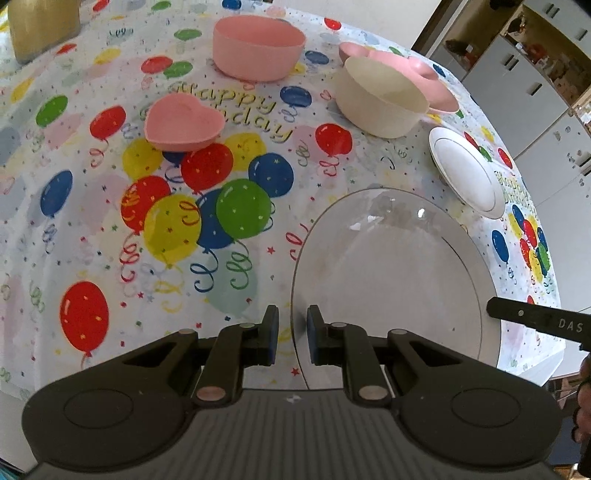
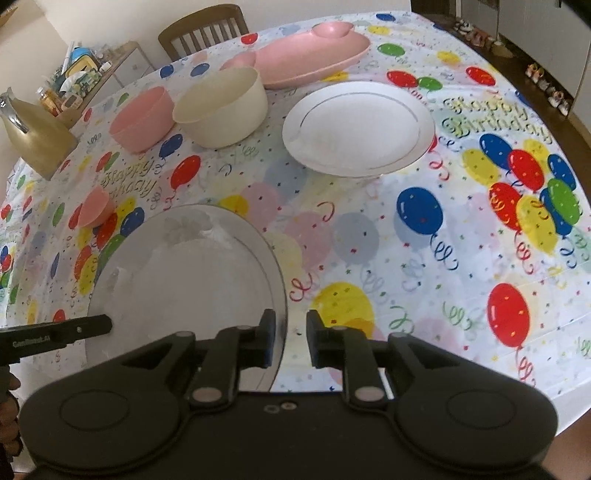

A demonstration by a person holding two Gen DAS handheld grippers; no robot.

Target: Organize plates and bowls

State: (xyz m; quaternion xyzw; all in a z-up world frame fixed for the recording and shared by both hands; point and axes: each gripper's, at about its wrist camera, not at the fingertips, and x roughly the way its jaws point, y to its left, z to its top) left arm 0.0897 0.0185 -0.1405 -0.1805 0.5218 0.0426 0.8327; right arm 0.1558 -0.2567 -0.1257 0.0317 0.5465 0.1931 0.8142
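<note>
A large glossy pale grey plate [image 1: 388, 277] [image 2: 184, 288] lies low over the balloon tablecloth [image 1: 110, 221], near the table's front edge. My left gripper [image 1: 292, 332] is shut on the plate's left rim. My right gripper [image 2: 291, 338] stands at the opposite rim, slightly open: the rim lies between its fingers and cloth shows beside it. Farther back sit a white plate [image 2: 358, 129], a cream bowl [image 2: 221, 107], a pink bowl [image 2: 142, 118], a small pink heart-shaped dish [image 1: 183, 123] and a pink platter [image 2: 310, 59].
A gold jug [image 2: 33, 136] stands at the table's far left corner, with a wooden chair [image 2: 203, 29] behind the table. Cabinets [image 1: 517, 92] line the wall past the table's right side. Bare cloth [image 2: 369, 240] lies between the grey plate and the white plate.
</note>
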